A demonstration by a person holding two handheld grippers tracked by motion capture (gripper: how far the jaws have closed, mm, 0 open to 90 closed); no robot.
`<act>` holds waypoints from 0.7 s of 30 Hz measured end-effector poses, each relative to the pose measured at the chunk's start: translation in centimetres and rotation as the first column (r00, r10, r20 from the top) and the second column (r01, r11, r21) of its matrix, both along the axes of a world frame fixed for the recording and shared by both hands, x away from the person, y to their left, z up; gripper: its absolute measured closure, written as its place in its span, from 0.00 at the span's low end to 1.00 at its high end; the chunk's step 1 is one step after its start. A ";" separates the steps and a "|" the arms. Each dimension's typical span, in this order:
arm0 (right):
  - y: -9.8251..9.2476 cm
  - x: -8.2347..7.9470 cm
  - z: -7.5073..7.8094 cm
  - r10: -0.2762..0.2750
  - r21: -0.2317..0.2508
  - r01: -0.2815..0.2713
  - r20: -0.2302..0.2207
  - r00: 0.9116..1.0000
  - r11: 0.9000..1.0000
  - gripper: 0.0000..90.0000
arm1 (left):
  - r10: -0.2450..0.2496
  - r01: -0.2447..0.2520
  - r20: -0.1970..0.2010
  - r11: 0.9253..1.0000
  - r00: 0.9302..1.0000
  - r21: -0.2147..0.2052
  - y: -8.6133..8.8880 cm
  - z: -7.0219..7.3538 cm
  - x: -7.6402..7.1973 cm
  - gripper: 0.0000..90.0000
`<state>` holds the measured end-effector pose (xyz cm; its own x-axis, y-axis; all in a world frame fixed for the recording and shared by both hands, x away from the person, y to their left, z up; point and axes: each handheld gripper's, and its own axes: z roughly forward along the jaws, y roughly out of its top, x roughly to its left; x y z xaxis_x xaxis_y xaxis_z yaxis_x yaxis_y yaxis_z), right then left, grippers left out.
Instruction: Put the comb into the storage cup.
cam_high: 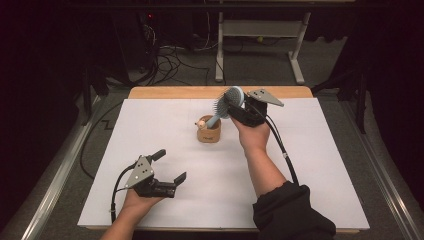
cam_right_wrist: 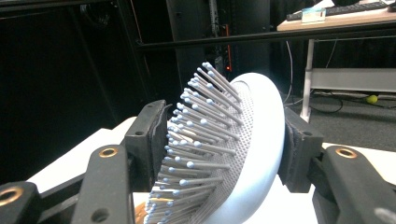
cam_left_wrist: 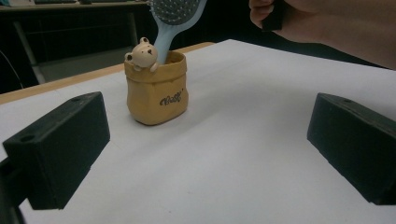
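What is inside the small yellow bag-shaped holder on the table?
The handle of the blue hairbrush goes down into the holder. A small bear figure sits at its rim. The lower end of the handle is hidden by the wall.

Your table and what sits on it

You work at a wooden table [cam_high: 165, 92] with a big white sheet [cam_high: 310, 165] spread over most of it. A little tan pot [cam_high: 208, 133] with a small bear on its rim stands upright on the sheet, near the far middle.
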<state>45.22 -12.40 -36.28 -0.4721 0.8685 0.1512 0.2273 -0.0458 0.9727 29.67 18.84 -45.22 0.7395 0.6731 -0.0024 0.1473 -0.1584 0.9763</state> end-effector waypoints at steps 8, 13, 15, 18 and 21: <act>-0.7 -0.1 -0.2 -0.008 0.012 0.008 -0.021 1.000 1.000 0.46 | -0.004 0.004 -0.002 1.000 1.000 0.004 0.0 0.0 0.0 0.00; -1.1 -0.2 -0.5 -0.019 0.005 0.019 -0.032 0.999 1.000 0.43 | -0.008 0.008 -0.004 1.000 1.000 0.009 -0.1 -0.1 0.0 0.00; -1.3 -0.1 -0.6 -0.023 0.001 0.023 -0.037 0.999 1.000 0.42 | -0.009 0.009 -0.005 1.000 1.000 0.009 -0.1 -0.1 0.0 0.00; -1.5 -0.1 -0.7 -0.025 0.002 0.025 -0.045 0.999 1.000 0.41 | -0.009 0.009 -0.004 1.000 1.000 0.007 -0.1 -0.1 0.0 0.00; -1.7 0.0 -0.8 -0.025 0.003 0.025 -0.053 0.998 1.000 0.40 | -0.006 0.006 -0.004 1.000 1.000 0.008 0.0 -0.1 0.0 0.00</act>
<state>45.19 -14.07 -37.10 -0.4415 0.8793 0.1787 0.2774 -0.0556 0.9592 29.69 18.80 -45.29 0.7434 0.6689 -0.0004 0.1504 -0.1666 0.9745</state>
